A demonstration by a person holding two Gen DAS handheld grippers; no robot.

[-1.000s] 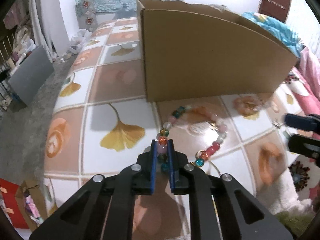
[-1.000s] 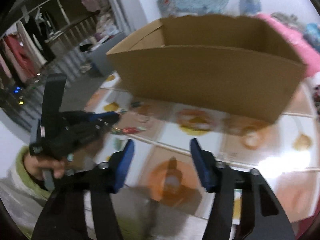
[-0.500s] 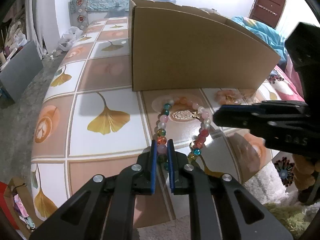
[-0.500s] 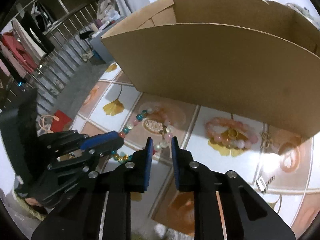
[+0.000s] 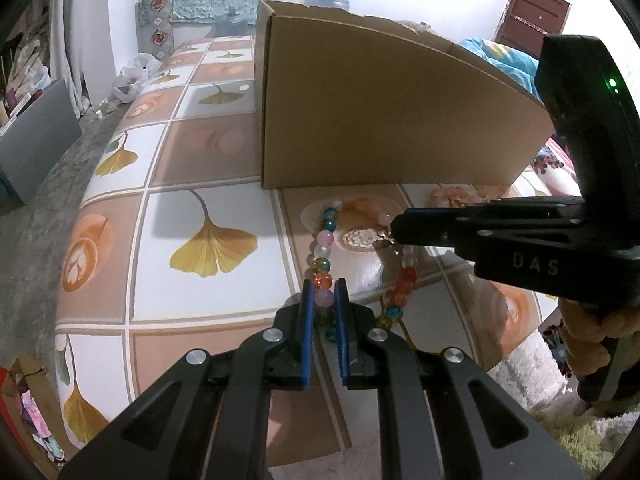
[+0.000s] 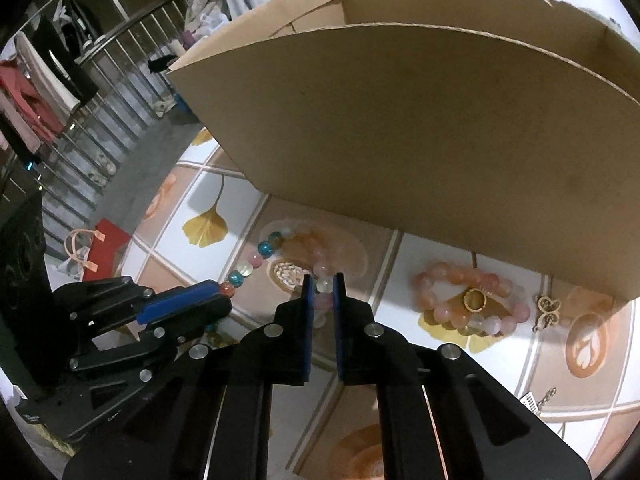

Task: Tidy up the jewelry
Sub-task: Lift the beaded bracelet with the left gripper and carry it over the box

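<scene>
The left gripper (image 5: 323,294) is clamped narrow on the multicoloured bead bracelet (image 5: 322,248), a pale pink bead pinched between its blue pads. From that grip the strand runs up toward 12 o'clock over the tablecloth (image 5: 208,200), through orange, clear, pink and teal beads, then bends right toward the foot of the cardboard box (image 5: 384,120).

The right gripper (image 6: 320,286) comes in from 3 o'clock in the left wrist view, its tip at a small gold charm on the far side of the same loop. In its own view its jaws are closing, with only a slim gap left, and a pale bead of the bracelet sits between the pads. Whether the pads already press on that bead cannot be told for certain. The left gripper shows there at 8 o'clock, with an orange bead at its tip.

The box stands open-topped at 12 o'clock in both views, and the bracelet lies just in front of its near wall. To the right of the right gripper, at about 3 o'clock, a pink bead bracelet (image 6: 468,306) rests on the cloth with a gold ring (image 6: 475,300) inside its loop. Just beside it lies a small gold pendant (image 6: 546,312).

A hand (image 5: 592,340) grips the right tool's handle at 4 o'clock in the left wrist view.
</scene>
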